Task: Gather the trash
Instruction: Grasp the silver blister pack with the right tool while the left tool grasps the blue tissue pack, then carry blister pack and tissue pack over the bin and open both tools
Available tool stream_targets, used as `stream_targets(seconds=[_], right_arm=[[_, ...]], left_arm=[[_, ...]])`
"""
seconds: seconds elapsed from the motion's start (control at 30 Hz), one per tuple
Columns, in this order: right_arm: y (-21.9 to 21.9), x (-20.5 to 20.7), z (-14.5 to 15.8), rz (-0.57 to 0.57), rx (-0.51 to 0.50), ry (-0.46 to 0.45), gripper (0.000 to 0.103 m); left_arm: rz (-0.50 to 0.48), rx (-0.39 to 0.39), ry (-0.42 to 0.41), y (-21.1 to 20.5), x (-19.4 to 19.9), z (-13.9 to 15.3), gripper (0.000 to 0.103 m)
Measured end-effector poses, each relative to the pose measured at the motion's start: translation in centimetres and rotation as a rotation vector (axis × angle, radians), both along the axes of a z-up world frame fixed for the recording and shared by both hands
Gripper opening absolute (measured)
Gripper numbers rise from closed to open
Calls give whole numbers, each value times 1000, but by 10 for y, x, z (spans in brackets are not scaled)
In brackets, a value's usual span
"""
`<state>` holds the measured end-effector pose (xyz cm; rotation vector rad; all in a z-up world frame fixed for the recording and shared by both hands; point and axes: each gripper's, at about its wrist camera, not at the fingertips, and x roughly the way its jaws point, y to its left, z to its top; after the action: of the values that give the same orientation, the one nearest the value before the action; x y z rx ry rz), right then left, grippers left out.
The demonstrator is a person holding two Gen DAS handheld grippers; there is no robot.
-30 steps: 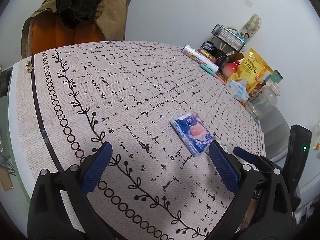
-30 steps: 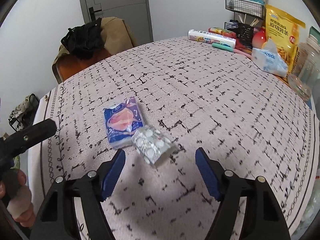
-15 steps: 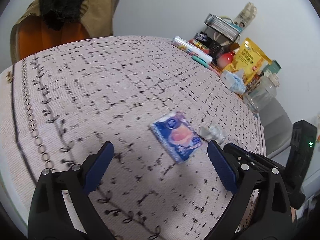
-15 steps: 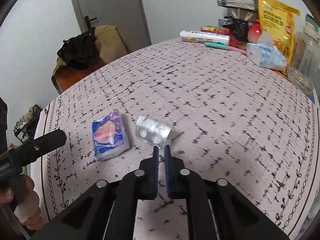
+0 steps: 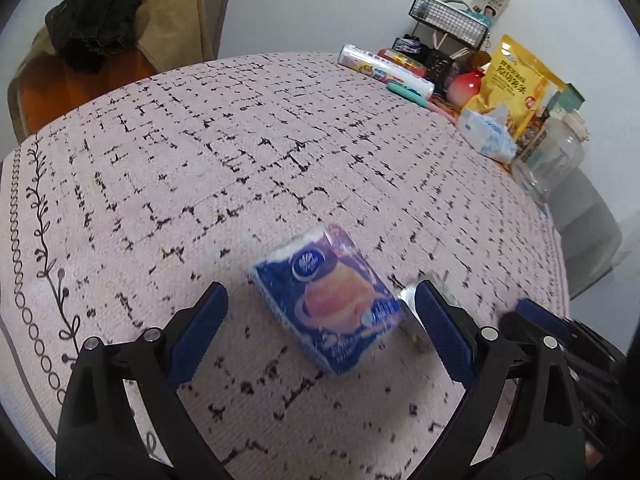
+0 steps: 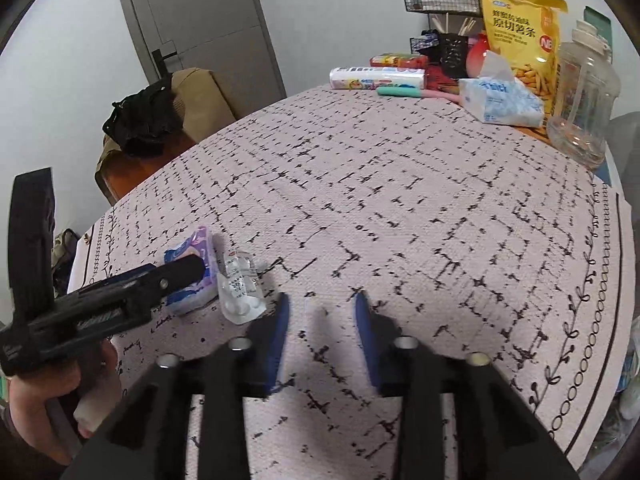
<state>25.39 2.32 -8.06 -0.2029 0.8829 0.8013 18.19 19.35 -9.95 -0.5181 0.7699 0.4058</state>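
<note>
Left tongs [image 5: 320, 320] gape around the tissue pack [image 5: 328, 300], blister pack [image 6: 242, 292] beside; right tongs [image 6: 320, 312], just reopening, hold nothing.

Yellow snack bag [image 6: 520, 28]: "原切薯条", "NB" badge. Tissue pack [image 6: 502, 100]: blue brand word, unreadable.

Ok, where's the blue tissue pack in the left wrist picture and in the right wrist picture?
Left wrist view: the blue tissue pack lies low and centre, between the open fingers of the left gripper.
Right wrist view: the pack sits at lower left, partly behind the left gripper's black finger.
Shared landmark: the foil blister pack beside the tissue pack, mostly hidden by a finger in the left wrist view.
</note>
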Motion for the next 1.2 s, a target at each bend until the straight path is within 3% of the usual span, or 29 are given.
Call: stream_targets(seconds=[0.13,0.2,0.33,0.47,0.53,0.63,0.77,0.9,0.97,1.0,1.03,1.1,1.2], right_arm=[[-4,1,-1,-8,2,6,38],[-3,0,-1,-2,-1,3,43],[4,-5,1,24,-10,-13,53],[18,-12,-2,64,-30,-10,56],[26,-16,-4,82,-41,-8,57],[37,-22,-7,100,-58,-10,64],[53,-28,-7,112,-73,-25,72],[69,-27,-9,120,-95,-40,71],[76,-27,-11,127,-102,-47,65],[79,-27,-12,131,-110,-49,44],[82,-26,-14,125,-129,-48,29],[78,-28,-9,106,-117,-38,20],[71,-40,5,117,-90,-68,18]], left_arm=[[11,68,81,-4,16,-1,94],[10,93,115,-4,23,-2,93],[27,154,151,-4,22,-2,73],[16,143,138,2,11,0,59],[17,119,115,8,1,4,46],[38,95,88,14,-14,9,37],[44,66,59,20,-30,12,34],[53,65,31,23,-43,19,34],[55,67,26,23,-46,22,34],[57,67,22,24,-49,23,34],[58,67,20,24,-50,24,34],[61,63,11,24,-54,26,34],[57,58,-1,21,-56,29,34]])
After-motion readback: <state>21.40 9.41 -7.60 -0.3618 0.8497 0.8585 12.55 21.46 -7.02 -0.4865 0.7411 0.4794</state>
